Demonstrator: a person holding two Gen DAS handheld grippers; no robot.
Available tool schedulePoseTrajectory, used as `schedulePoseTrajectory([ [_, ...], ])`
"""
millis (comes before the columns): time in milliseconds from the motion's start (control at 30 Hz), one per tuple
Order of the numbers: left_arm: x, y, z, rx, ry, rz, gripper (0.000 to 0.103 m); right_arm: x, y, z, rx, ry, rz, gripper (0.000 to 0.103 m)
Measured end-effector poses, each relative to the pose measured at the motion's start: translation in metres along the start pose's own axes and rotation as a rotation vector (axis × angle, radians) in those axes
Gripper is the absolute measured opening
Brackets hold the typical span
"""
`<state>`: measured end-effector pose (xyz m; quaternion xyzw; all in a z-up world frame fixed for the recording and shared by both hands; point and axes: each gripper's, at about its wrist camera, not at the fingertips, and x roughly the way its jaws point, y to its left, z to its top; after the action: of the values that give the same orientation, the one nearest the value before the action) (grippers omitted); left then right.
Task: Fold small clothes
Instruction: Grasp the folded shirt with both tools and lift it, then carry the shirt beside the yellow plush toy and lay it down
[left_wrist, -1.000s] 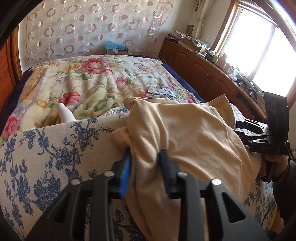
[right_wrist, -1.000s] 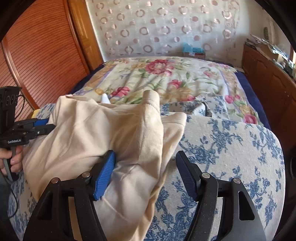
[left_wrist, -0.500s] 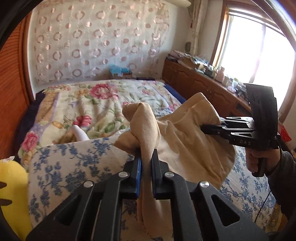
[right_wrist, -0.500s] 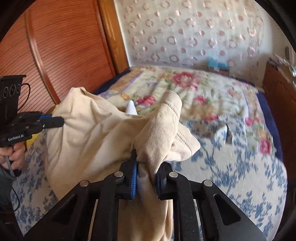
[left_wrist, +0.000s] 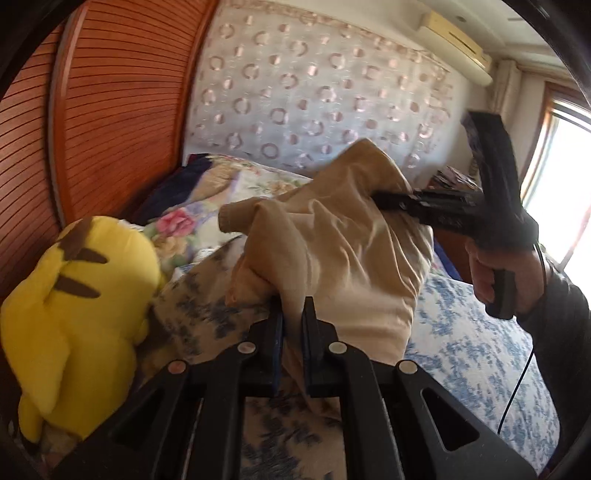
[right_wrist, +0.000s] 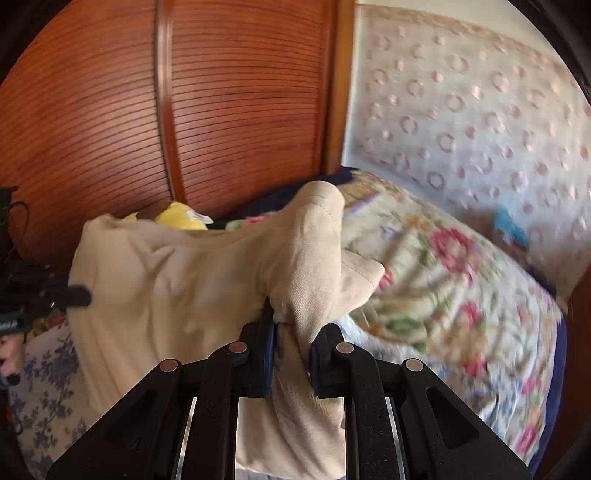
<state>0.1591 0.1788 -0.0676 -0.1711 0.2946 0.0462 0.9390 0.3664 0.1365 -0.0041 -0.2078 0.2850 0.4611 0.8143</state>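
Both claws are clamped on cloth: my left claw pinches a bunched fold of the beige garment between its blue-faced pads, and my right claw has just closed on another gathered corner of the same garment, the fabric spilling over and below its fingers. The garment hangs lifted between the two claws, clear of the bed in its upper part, its lower edge drooping toward the covers. It is one plain beige piece of soft cotton-like cloth, creased and puckered, with a stitched hem line visible near the right claw's grip.

Beneath it lies the bed, spread nearest me with a white cover printed in blue flowers. Farther on, a second cover in cream with pink roses and green leaves runs to the head of the bed, edged by a dark blue border.

One yellow plush toy with brown stripes sits at the left edge of the bed, just beside the garment. From the left wrist view I see my right hand around its handle, a dark sleeve behind it.

Beyond the bed stands a reddish louvred wooden door, and next to it a pale curtain dotted with pink rings. An air conditioner is mounted high on the wall, and one bright window is at the far right.
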Motion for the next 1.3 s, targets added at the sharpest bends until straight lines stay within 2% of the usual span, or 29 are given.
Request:
schedulePoseTrajectory([
  [267,-0.01,0.04,-0.015,-0.087,-0.038,0.085,0.005,0.073,0.062,0.059,-0.117,0.026,0.074,0.01],
  [367,-0.008,0.051,-0.018,-0.09,-0.019,0.115,0.005,0.093,0.077,0.072,-0.136,0.036,0.091,0.01],
  [467,-0.002,0.055,-0.017,-0.068,0.02,0.149,0.006,0.107,0.08,0.078,-0.109,0.056,0.087,0.011],
  [533,0.0,0.056,-0.02,-0.069,0.041,0.149,0.006,0.114,0.077,0.081,-0.078,0.074,0.06,0.019],
  [600,-0.001,0.058,-0.022,-0.07,0.044,0.152,0.006,0.111,0.072,0.08,-0.048,0.059,0.015,0.031],
  [667,-0.001,0.061,-0.024,-0.075,0.053,0.15,0.006,0.104,0.065,0.076,-0.029,0.041,0.001,0.034],
  [833,-0.008,0.059,-0.025,-0.055,0.058,0.157,0.006,0.094,0.045,0.057,0.022,0.066,-0.005,0.035],
  [967,-0.017,0.056,-0.023,-0.017,0.046,0.182,0.013,0.078,0.036,0.035,0.072,0.061,-0.008,0.035],
  [1033,-0.026,0.056,-0.021,0.003,0.02,0.194,0.025,0.066,0.036,0.024,0.099,0.057,-0.011,0.035],
  [1067,-0.03,0.056,-0.02,0.006,0.008,0.188,0.038,0.062,0.037,0.02,0.105,0.054,-0.015,0.035],
  [1133,-0.04,0.054,-0.017,0.026,-0.013,0.187,0.046,0.046,0.041,0.01,0.121,0.04,-0.022,0.035],
  [1167,-0.043,0.051,-0.015,0.042,-0.015,0.187,0.055,0.039,0.043,0.005,0.131,0.035,-0.02,0.035],
  [1200,-0.048,0.047,-0.014,0.056,-0.023,0.187,0.058,0.029,0.046,0.0,0.144,0.027,-0.02,0.035],
  [1300,-0.061,0.034,-0.012,0.086,-0.041,0.173,0.059,0.004,0.056,-0.011,0.168,0.001,-0.023,0.035],
])
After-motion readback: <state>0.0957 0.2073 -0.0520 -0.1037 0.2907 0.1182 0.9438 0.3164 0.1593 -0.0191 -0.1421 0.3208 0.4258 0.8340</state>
